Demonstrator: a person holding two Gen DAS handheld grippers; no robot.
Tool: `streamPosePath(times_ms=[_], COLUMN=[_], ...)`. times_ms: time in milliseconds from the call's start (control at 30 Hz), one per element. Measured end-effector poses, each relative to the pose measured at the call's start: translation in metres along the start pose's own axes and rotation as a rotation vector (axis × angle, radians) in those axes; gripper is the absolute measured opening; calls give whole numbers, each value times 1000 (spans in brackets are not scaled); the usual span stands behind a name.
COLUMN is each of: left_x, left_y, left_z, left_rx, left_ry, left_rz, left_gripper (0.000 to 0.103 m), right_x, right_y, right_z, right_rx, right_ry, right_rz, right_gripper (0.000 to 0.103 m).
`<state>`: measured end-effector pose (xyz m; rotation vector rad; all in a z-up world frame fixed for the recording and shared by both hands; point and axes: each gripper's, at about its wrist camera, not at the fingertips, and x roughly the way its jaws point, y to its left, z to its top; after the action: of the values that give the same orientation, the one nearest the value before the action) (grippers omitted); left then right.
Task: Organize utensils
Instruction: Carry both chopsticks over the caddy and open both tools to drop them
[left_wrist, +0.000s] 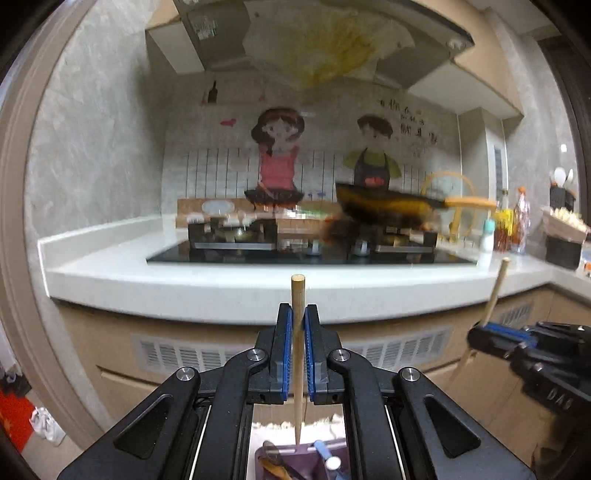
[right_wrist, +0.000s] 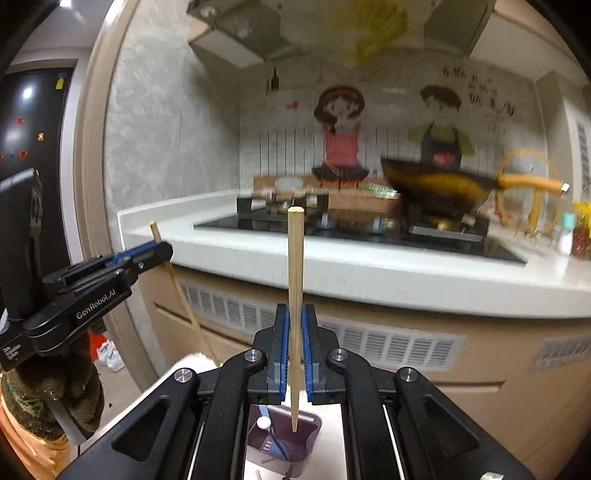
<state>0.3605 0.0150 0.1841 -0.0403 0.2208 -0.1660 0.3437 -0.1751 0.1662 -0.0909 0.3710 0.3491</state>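
left tongs clamped on one chopstick, upright, tip above purple holder | right tongs clamped on second chopstick, tip just over holder | likely held vertical for dropping in

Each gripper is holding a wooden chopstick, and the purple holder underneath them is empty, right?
Not quite. Each gripper does hold a chopstick, but the purple holder isn't empty: the right wrist view shows a blue utensil already in it, and the left wrist view shows more inside.
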Motion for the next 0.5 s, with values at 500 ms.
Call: streamPosePath(times_ms=[500], left_x=[75], left_y=[19], left_z=[-134], left_rx=[-104], left_ry=[386], left_rz=[-73], left_gripper=[12], right_x=[111], right_y=[4], right_z=[-114], right_rx=[30], right_ry=[376], right_rz=[78], right_gripper=[25])
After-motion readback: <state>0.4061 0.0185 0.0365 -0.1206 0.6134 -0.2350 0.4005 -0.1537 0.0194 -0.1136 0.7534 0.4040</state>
